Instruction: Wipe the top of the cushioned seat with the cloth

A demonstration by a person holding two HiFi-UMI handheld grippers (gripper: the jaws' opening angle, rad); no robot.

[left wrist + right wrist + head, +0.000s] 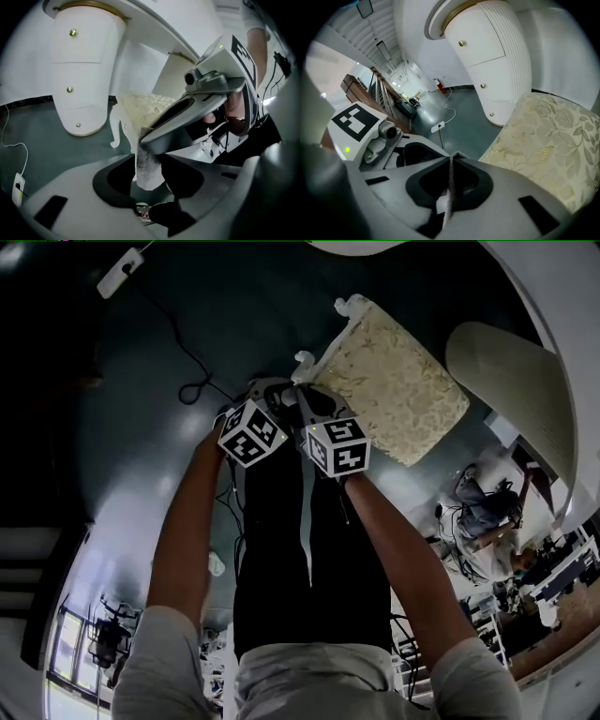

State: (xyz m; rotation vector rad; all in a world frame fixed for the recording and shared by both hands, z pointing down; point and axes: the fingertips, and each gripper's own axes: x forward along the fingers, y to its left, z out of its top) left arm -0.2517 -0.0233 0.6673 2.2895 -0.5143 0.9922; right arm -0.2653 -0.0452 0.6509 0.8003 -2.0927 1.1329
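- Cloth (pixel 449 187): a thin, pale, limp rag (the weave looks like terry), pinched along one edge by the right hand-held gripper (pixel 452 157), whose jaws are closed on it. The rest dangles above the floor, just beside the nearest corner of the cushioned seat (pixel 394 390).
- The left hand-held gripper (pixel 152 176) gapes wide, and the rag hangs between its jaws unpressed.
- It is likely to fold and bunch, so a deep pinch near an edge suits it, with slack left free to drag.
- The seat looks padded and should give under pressure.
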